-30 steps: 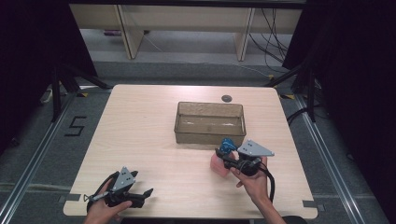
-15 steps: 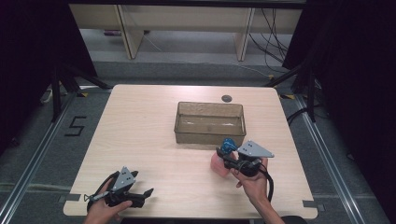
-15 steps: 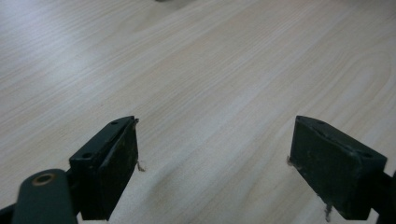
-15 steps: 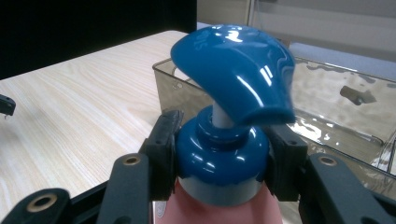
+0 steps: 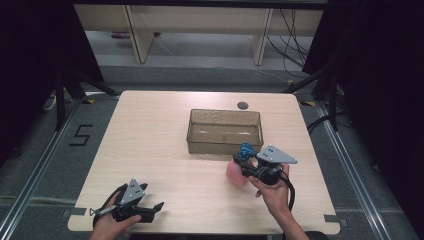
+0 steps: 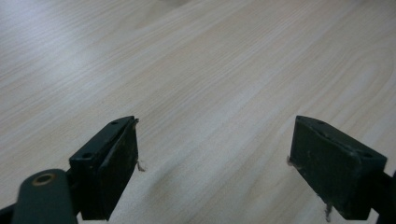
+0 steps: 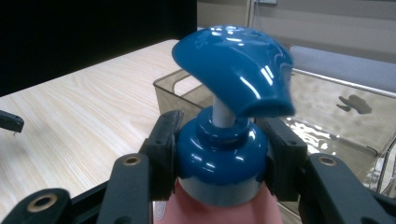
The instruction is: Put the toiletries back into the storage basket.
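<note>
A pink pump bottle [image 5: 233, 173] with a blue pump head [image 7: 233, 65] stands upright just in front of the clear bin's [image 5: 224, 143] right half. My right gripper [image 5: 243, 161] is shut on the bottle's blue collar [image 7: 219, 158], one black pad [image 7: 163, 140] on each side of it, below the pump head. My left gripper [image 5: 156, 206] lies low at the table's front left corner. In the left gripper view its jaws [image 6: 215, 163] stand wide open over bare wood with nothing between them.
The light wooden table [image 5: 150, 130] holds the clear rectangular bin at its middle, with nothing visible inside. A small dark round disc [image 5: 243, 105] lies behind the bin near the far edge. Dark frame legs and cables stand around the table.
My right gripper and the bottle have edged slightly toward the bin. The left gripper has stayed where it was.
</note>
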A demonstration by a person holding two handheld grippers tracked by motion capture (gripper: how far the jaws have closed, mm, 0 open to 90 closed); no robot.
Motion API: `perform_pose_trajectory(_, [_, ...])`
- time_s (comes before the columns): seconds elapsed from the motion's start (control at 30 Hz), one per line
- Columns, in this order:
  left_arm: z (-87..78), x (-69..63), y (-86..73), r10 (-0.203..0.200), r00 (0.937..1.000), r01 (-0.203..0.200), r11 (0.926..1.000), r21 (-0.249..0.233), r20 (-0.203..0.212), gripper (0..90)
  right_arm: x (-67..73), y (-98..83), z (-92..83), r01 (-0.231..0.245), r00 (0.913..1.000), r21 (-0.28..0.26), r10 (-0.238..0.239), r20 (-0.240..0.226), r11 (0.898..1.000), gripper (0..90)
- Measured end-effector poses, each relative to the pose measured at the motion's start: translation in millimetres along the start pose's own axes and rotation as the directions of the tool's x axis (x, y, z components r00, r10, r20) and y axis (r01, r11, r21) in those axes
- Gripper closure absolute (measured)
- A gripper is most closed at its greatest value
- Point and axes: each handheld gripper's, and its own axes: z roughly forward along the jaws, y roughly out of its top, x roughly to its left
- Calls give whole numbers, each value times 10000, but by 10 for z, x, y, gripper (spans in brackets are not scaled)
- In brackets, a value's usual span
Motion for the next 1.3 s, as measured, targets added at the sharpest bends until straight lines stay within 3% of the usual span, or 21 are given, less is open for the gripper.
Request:
perform_pose_trajectory(0.03, [-3, 0, 0, 24, 10000, -24, 10000, 28, 0, 150, 11, 14, 2, -224, 9997, -41, 224, -90, 9997, 534])
perform_pose_trajectory(0.2, [-12, 25, 6, 447, 9990, -445, 9988, 203, -88, 150, -22, 98, -18, 179, 9998, 5, -179, 75, 9998, 534])
perform_pose_trajectory(0.23, [-13, 13, 1, 307, 9995, -307, 9993, 193, 5, 150, -16, 120, -18, -30, 10000, 58, 30, 18, 10000, 535])
perform_pose_trajectory(0.27, [-18, -2, -7, 210, 9998, -209, 9995, 219, -68, 150, -24, 129, -12, 106, 9998, -54, -105, 160, 9999, 534])
perform_pose_trajectory(0.33, [-15, 12, -9, 269, 9996, -267, 9995, 177, -132, 150, -31, 158, -7, -49, 10000, -30, 48, -68, 10000, 534])
perform_pose_trajectory(0.37, [-11, 5, -7, 94, 9999, -93, 9999, 99, -72, 150, -51, 192, -5, 168, 9998, -37, -168, 129, 9999, 534])
perform_pose_trajectory(0.4, [-2, 6, -1, 103, 9997, -104, 9999, -37, -201, 150, -51, 192, -5, 168, 9998, -37, -168, 129, 9999, 534])
perform_pose_trajectory(0.47, [-18, 25, 1, 466, 9988, -464, 9988, 156, -140, 150, -53, 225, -1, 27, 10000, 13, -27, 34, 10000, 535])
perform_pose_trajectory(0.53, [-15, 10, -7, 240, 9996, -238, 9996, 172, -135, 150, -64, 287, 10, 116, 9999, -97, -115, 54, 9999, 535])
perform_pose_trajectory(0.57, [-21, 21, 1, 319, 9995, -317, 9993, 219, -81, 150, -64, 287, 10, 116, 9999, -97, -115, 54, 9999, 535])
perform_pose_trajectory(0.6, [-6, 19, 5, 294, 9994, -295, 9995, -55, -173, 150, -64, 303, 19, 127, 9999, -76, -127, -84, 9999, 535])
perform_pose_trajectory(0.63, [-11, -11, 2, -5, 9999, 5, 10000, -72, -123, 151, -48, 324, 14, -9, 10000, -48, 9, 24, 10000, 535])
perform_pose_trajectory(0.67, [-26, 9, -1, 296, 9995, -294, 9994, 169, -144, 150, -68, 372, 29, 166, 9997, -115, -168, -180, 9998, 535])
perform_pose_trajectory(0.83, [-14, 1, 1, 16, 10000, -17, 10000, -76, -63, 151, -60, 472, 28, 75, 9999, -171, -77, -136, 9998, 535])
perform_pose_trajectory(0.87, [-29, 11, -2, 257, 9996, -256, 9996, 139, -102, 150, -62, 492, 26, 169, 9997, -123, -171, -198, 9998, 535])
perform_pose_trajectory(1.0, [-14, 1, 3, -10, 10000, 10, 10000, -67, -62, 151, -73, 580, 40, 242, 9994, -193, -246, -241, 9995, 535])
perform_pose_trajectory(1.1, [-24, 29, -3, 496, 9987, -494, 9986, 181, -118, 151, -90, 628, 47, 295, 9995, -216, -298, -121, 9993, 535])
perform_pose_trajectory(1.13, [-19, 5, -6, 64, 9999, -63, 9999, 78, -127, 151, -96, 651, 56, 239, 9995, -203, -244, -216, 9995, 535])
perform_pose_trajectory(1.27, [-30, 15, -3, 339, 9993, -337, 9993, 164, -145, 150, -104, 699, 80, 213, 9994, -265, -221, -278, 9994, 535])
perform_pose_trajectory(1.3, [-23, 11, -7, 243, 9997, -242, 9996, 117, -75, 150, -104, 699, 80, 213, 9994, -265, -221, -278, 9994, 535])
